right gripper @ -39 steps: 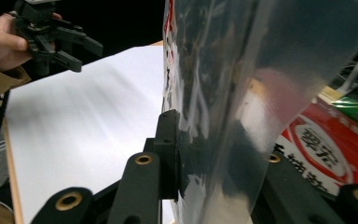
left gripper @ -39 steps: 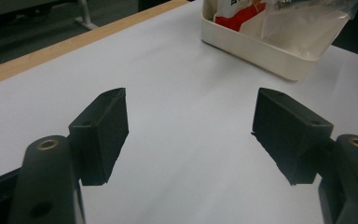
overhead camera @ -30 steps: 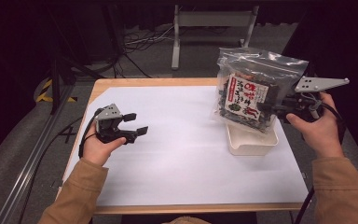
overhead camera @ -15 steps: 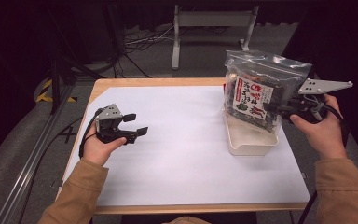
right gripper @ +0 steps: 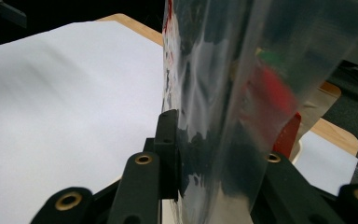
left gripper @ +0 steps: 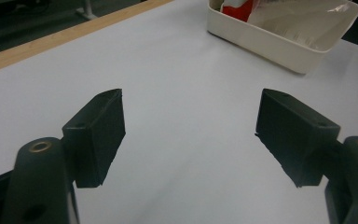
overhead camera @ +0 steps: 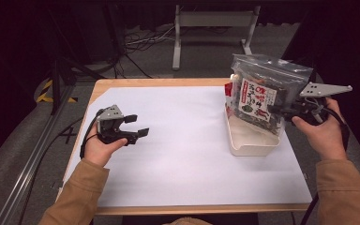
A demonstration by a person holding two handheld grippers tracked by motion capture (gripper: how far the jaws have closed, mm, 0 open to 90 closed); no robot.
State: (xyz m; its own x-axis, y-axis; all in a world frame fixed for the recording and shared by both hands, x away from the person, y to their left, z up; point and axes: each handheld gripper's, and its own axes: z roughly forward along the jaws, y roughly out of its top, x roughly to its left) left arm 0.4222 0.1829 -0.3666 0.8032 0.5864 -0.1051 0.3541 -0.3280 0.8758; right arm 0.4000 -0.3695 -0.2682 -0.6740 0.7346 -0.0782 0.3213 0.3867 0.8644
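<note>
A clear plastic bag (overhead camera: 262, 93) with dark contents and a red and white label hangs upright over a white rectangular tray (overhead camera: 251, 138) at the table's right side. My right gripper (overhead camera: 276, 111) is shut on the bag's right part, and the bag's lower end dips into the tray. In the right gripper view the shiny bag (right gripper: 242, 93) sits pinched between the black jaws. My left gripper (overhead camera: 138, 126) rests in a hand at the table's left, open and holding nothing. The left gripper view looks past its spread jaws to the tray (left gripper: 279, 37).
A white sheet (overhead camera: 183, 140) covers most of the wooden table (overhead camera: 122, 84). Beyond the far edge are a metal stand (overhead camera: 213, 28) and cables on the floor. A rail runs along the floor at the left.
My right gripper has carried the bag to the right and lower, so it now hangs over the tray with its bottom inside. The left gripper has stayed put.
</note>
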